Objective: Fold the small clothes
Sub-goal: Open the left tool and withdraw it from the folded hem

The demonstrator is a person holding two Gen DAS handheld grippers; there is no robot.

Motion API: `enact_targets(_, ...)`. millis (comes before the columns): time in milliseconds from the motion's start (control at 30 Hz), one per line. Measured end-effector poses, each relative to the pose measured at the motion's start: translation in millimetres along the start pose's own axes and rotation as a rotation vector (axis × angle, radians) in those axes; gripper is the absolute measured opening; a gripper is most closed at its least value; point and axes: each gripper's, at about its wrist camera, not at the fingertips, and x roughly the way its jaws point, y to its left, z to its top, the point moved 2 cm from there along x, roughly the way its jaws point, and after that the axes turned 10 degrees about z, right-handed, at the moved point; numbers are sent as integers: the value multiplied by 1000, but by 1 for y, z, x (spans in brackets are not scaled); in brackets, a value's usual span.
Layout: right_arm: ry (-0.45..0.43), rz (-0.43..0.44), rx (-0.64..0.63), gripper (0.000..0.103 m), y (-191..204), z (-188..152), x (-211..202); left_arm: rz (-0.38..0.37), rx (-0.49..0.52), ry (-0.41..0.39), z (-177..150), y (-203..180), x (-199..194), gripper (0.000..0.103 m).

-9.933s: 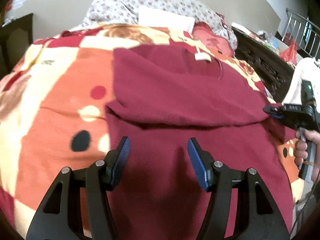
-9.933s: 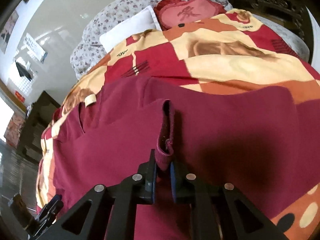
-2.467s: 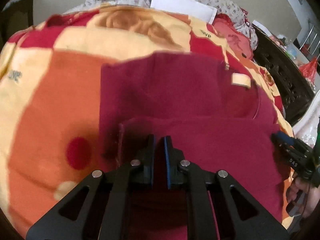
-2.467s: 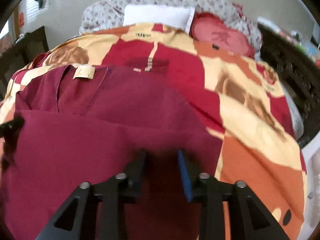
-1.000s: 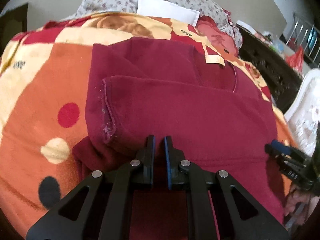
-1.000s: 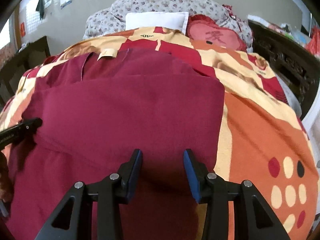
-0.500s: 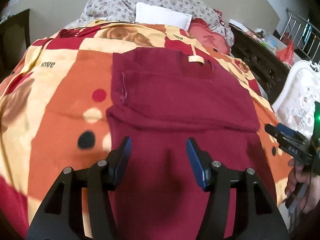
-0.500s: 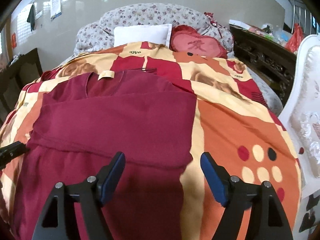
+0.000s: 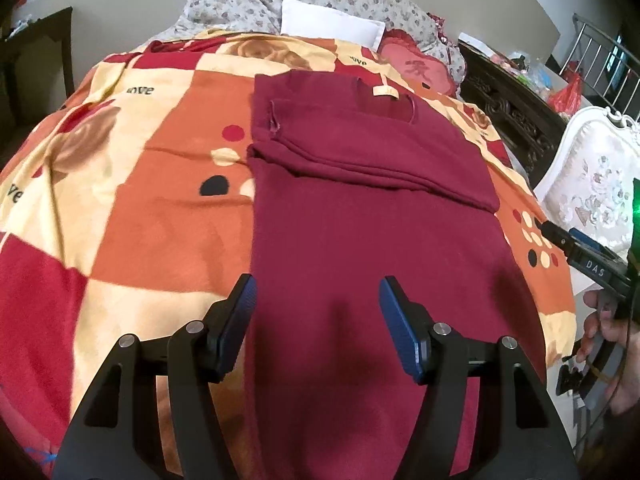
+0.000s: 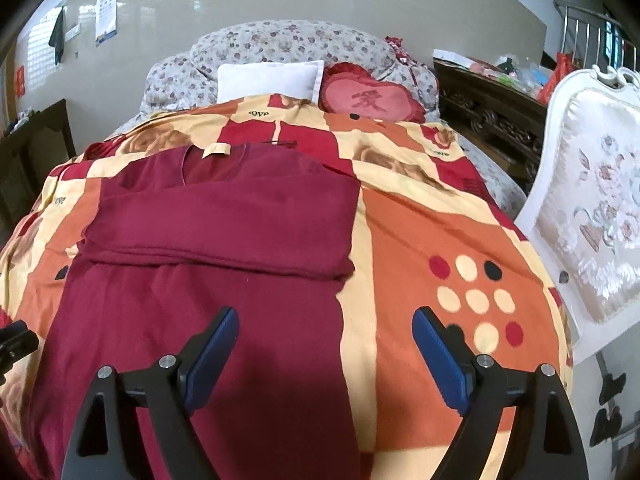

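Observation:
A dark red long-sleeved top (image 9: 360, 216) lies flat on the patterned bedspread (image 9: 152, 184), collar and cream label (image 9: 385, 91) at the far end, both sleeves folded across the chest in a band (image 10: 224, 224). My left gripper (image 9: 318, 316) is open and empty above the top's lower left part. My right gripper (image 10: 324, 344) is open and empty above the top's lower right edge (image 10: 340, 320). The right gripper also shows at the right edge of the left wrist view (image 9: 580, 256), and the left gripper's tip shows at the left edge of the right wrist view (image 10: 14, 342).
Pillows (image 10: 272, 80) and a red heart cushion (image 10: 372, 100) lie at the head of the bed. A white upholstered chair (image 10: 592, 200) stands close on the right. A dark carved sideboard (image 10: 492, 116) is behind it, dark furniture (image 9: 40, 52) on the left.
Both grippers have let go of the folded sleeves, opened wide and drawn back toward the top's hem. The sleeves now lie folded across the chest.

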Motion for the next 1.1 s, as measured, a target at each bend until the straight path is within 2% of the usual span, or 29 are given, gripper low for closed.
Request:
enact_targets(67,11,5,5,87,2,-4,-2,0,-5,-4,-1,3,-4,64)
enact_targets(133,26,11,12,96,3,-8,-1,3,-4,-8,-1,4,-7,66)
enact_targets(200,38,9,14,100,4,-12,1,9,4,-10,0,4,-7,75)
enact_targets(267,53,6,21,101,3,-15,4,16,11,-9,1,3,-4,79)
enact_targets(467,95,13,57,102,-5,-24,14,24,-9,16,5,2,7,79)
enact_targets(800,118,56,75,102,-6,-41,12,-38,31,36,-4,-12,19,79)
enact_targets(967,122,129,85,102,-2,-64,5,19,64,90,-10,-26,33,79)
enact_targets(1100,135,167,14,102,14,-82,7,41,79,105,-12,-35,42,79)
